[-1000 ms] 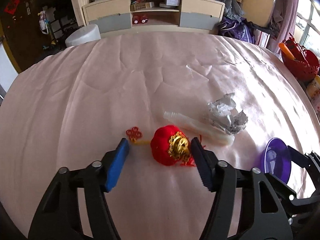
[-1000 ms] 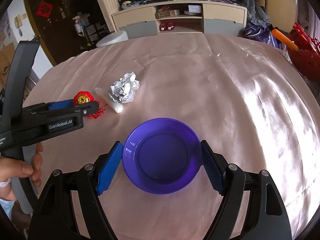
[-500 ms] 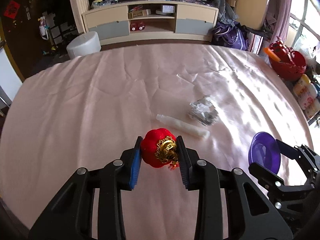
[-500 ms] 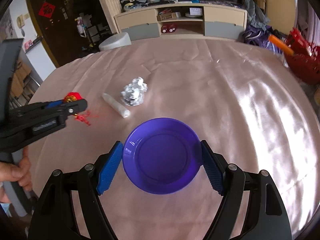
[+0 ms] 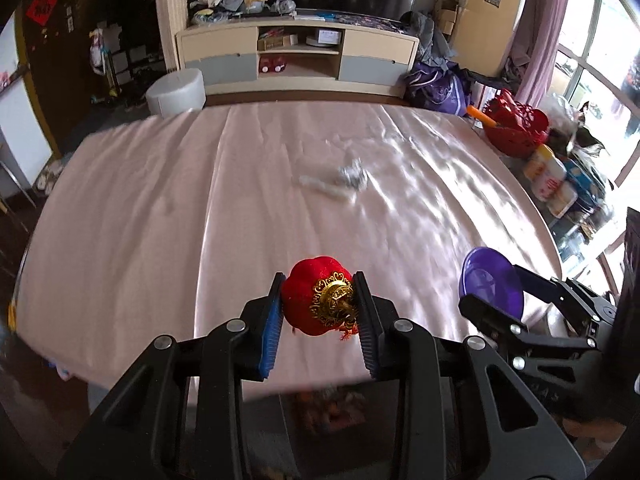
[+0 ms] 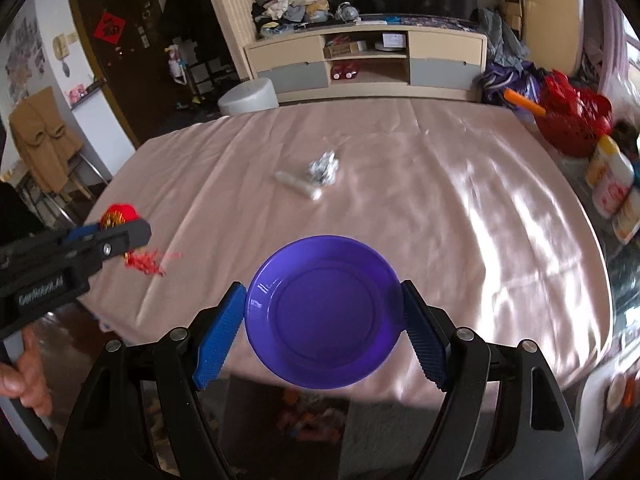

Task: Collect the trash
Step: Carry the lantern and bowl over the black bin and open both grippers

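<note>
The counter [image 6: 460, 208], draped in a shiny pink cloth, fills most of both views, and its near edge is seen just below both grippers. Beyond that edge, low in each picture, a blurred heap of mixed bits is glimpsed on what seems to be the floor or in a container; which one cannot be told.

A purple plate [image 6: 322, 312] is clamped edge to edge between the blue-padded fingers of the right gripper [image 6: 320, 334], which stand wide because the plate is wide. It is held roughly flat and clear of the cloth, probably so that it can be carried off over the near edge.

A red lantern ornament [image 5: 316, 300] with a gold cap is pinched between the fingers of the left gripper [image 5: 318, 326], which are drawn close together on its soft body; the jaws have just been closing, and the ornament sits between them. In the right wrist view its red tassel [image 6: 146, 262] is seen hanging free below the gripper, so the ornament is judged to be lifted off the cloth.

Well away, near the middle of the counter, a crumpled foil ball [image 6: 323, 167] and a whitish tube [image 6: 298, 185] lie touching or just beside each other, not yet collected.
</note>
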`<state>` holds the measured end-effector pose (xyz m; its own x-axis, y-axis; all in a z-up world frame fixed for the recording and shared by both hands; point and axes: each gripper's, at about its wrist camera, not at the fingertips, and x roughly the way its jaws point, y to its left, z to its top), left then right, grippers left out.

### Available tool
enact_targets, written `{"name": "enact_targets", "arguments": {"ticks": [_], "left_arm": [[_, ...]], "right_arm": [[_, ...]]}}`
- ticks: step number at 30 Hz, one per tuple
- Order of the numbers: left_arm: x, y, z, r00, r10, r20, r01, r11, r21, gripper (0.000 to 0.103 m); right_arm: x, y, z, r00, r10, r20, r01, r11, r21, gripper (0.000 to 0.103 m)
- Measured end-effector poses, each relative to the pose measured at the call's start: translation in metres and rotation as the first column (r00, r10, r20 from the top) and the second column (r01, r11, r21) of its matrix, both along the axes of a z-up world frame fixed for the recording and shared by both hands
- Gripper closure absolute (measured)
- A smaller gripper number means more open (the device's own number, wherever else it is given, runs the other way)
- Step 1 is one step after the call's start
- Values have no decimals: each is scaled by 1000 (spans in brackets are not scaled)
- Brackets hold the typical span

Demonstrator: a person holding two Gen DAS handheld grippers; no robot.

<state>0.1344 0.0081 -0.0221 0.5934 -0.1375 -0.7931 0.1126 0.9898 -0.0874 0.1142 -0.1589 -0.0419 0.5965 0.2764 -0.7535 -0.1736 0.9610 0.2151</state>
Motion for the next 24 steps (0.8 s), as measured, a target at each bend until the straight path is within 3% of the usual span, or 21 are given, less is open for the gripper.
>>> {"name": "enact_targets", "arguments": {"ticks": [4,12,24], "left_arm": [[-39,2,-9,1000,-9,-21,8,1000,-2,72],[-103,1,-63,994,-10,-106,7,1000,-23,72],[-125,-2,-150,976,3,-218,-15,998,-56,71]], "right_arm": [[-38,2,-5,1000,-4,-19,4,1000,9,25],[-81,9,-38,997,-1,-71,1,1000,3,25],[-89,19,-93,990,8,-137,-9,1000,-8,25]]}}
